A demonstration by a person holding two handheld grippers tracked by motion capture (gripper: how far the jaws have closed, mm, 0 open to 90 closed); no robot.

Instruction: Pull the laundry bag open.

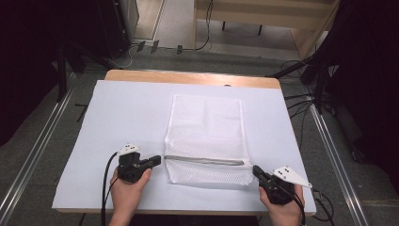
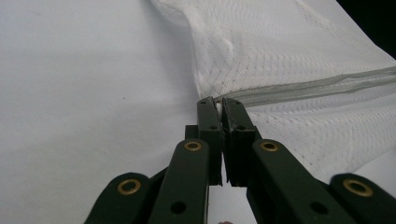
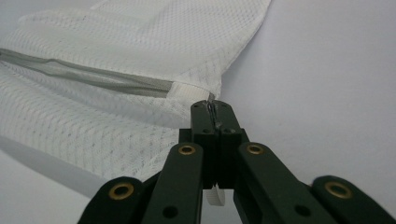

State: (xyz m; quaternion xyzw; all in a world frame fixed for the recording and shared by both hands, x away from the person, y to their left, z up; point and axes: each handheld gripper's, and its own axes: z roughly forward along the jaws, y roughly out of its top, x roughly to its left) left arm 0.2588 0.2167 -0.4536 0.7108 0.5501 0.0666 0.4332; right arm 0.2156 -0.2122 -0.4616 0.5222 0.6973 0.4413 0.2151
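Nearest me: my left gripper (image 1: 156, 161), jaws clenched, tips at the left end of the grey zipper (image 1: 204, 160); whether it pinches mesh I cannot tell. Right gripper (image 1: 256, 170), clamped on the bag's right edge by the zipper end. White mesh laundry bag (image 1: 207, 127): flat, mid-table, on the white sheet (image 1: 127, 113).

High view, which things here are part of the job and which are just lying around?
Part of the job:
- white mesh bag with its grey zipper
- left tool, shut at the bag's left edge
- right tool, shut on the bag's right edge

Just lying around:
- white table cover
- cables on the floor
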